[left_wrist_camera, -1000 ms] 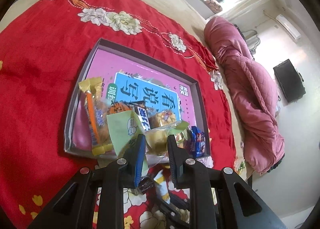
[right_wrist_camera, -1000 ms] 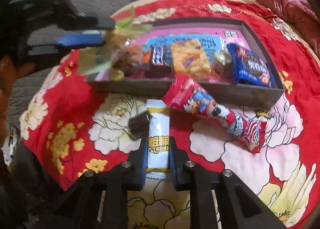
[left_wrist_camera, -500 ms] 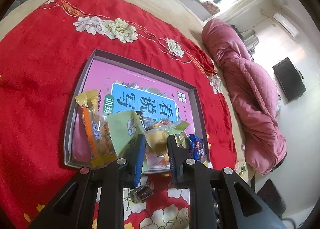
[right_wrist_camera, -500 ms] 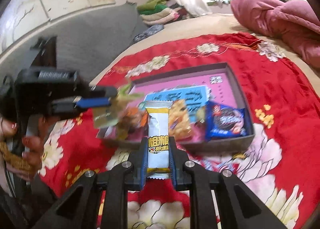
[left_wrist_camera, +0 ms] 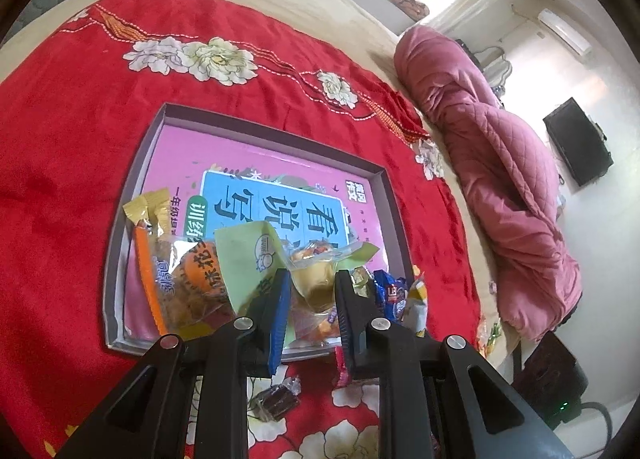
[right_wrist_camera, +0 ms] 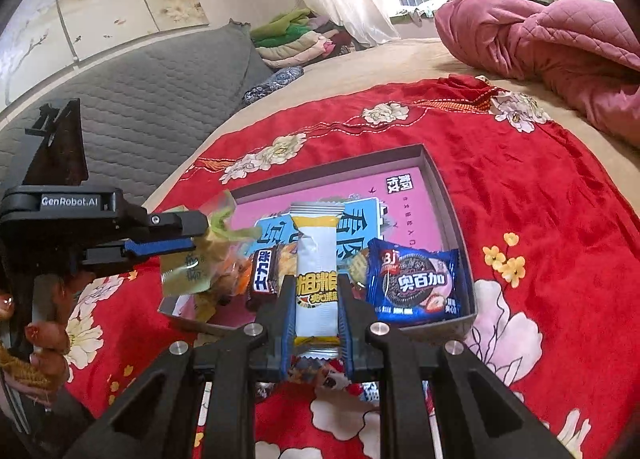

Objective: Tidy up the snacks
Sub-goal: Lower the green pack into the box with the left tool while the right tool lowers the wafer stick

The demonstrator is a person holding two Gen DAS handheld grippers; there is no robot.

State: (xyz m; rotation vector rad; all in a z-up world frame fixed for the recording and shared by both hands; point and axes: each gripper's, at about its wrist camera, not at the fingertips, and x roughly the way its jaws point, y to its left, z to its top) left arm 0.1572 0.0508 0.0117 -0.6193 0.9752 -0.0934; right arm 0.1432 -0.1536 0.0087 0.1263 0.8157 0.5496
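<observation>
Right wrist view: the right gripper (right_wrist_camera: pixel 311 309) is clamped on a white and yellow snack bar (right_wrist_camera: pixel 316 279), its two fingers pressing the wrapper's long sides. The bar is a slim sealed packet, white through the body with yellow bands near both crimped ends and dark Chinese lettering across the lower half. Its long axis runs straight up the middle of the frame, along the fingers, the far end pointing toward the grey tray (right_wrist_camera: pixel 448 195) and the near end tucked between the finger bases. It hangs above the tray's near edge, at centre frame.

Inside the tray, lower right of centre, lies a blue cookie packet (right_wrist_camera: pixel 416 283) showing a dark sandwich cookie; left of the bar a dark chocolate bar (right_wrist_camera: pixel 264 279) stands tilted. The tray's floor is a pink and blue printed sheet (right_wrist_camera: pixel 404 211). It sits on a red floral blanket (right_wrist_camera: pixel 540 219).

At the left of the same frame the left gripper (right_wrist_camera: pixel 200 237) pinches a pale green packet (right_wrist_camera: pixel 192 271) over the tray's left corner. Left wrist view shows that gripper (left_wrist_camera: pixel 308 291) closed narrowly on the clear and green packet (left_wrist_camera: pixel 316 275), with an orange-striped snack bag (left_wrist_camera: pixel 180 279) lying just left in the tray (left_wrist_camera: pixel 120 227). A small dark wrapped candy (left_wrist_camera: pixel 276 403) rests on the blanket (left_wrist_camera: pixel 60 139) below the fingers.
</observation>
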